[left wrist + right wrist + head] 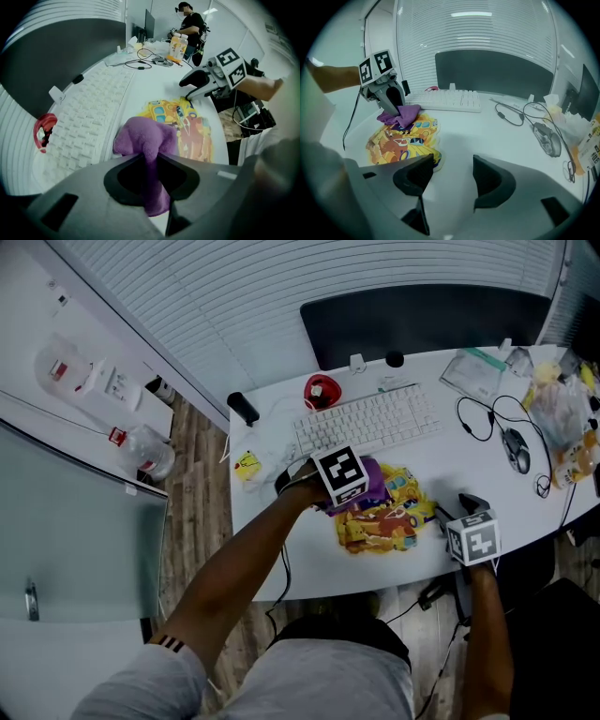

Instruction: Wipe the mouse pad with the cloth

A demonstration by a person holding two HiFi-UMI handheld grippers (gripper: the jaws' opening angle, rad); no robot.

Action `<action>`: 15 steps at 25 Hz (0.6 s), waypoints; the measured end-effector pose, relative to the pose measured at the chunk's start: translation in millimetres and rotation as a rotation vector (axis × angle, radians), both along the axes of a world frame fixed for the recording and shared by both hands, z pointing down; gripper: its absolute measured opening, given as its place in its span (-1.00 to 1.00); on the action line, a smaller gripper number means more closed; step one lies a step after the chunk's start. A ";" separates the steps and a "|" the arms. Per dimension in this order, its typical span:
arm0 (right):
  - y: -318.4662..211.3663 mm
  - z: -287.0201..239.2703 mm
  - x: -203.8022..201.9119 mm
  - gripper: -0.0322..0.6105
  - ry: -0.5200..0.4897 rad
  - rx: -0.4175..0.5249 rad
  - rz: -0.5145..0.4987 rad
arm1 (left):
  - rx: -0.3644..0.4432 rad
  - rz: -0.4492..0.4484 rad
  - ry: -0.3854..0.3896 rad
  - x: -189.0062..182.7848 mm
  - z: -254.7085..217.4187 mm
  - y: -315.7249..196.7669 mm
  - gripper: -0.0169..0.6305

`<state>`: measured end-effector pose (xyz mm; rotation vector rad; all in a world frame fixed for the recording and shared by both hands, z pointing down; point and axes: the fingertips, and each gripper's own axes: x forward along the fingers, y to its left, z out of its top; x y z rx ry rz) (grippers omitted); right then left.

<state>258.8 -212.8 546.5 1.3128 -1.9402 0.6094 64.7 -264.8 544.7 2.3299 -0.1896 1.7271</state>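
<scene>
Left gripper (149,164) is clamping the purple cloth (145,136) against the mouse pad (384,521), which is lying between the keyboard (370,420) and the desk's (450,465) front edge. Right gripper (452,180) is holding its jaws wide apart at the pad's right end.

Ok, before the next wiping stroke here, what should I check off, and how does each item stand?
1. Cloth held in the left tool: ok, its jaws are shut on the purple fabric.
2. Cloth on the mouse pad: ok, it sits on the pad's end nearest the keyboard.
3. Right tool steadying the pad: cannot tell; its jaws are apart and empty at the pad's edge, and contact is unclear.
4. Pad free of other things: ok, only the cloth lies on it.
</scene>
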 end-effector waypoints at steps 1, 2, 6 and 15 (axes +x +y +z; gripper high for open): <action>-0.2 0.1 0.0 -0.19 0.001 0.001 -0.001 | -0.003 -0.007 -0.003 -7.6 0.0 1.9 -0.70; -0.3 0.1 0.0 -0.19 0.001 0.002 -0.002 | -0.006 -0.012 -0.008 -15.5 0.0 4.2 -0.70; 0.3 -0.5 -0.1 -0.19 0.004 0.008 -0.004 | -0.025 -0.032 -0.028 -49.5 0.0 16.8 -0.70; 0.8 0.1 0.1 -0.19 -0.001 0.017 0.000 | 0.017 -0.028 0.071 -39.7 -30.4 30.5 -0.70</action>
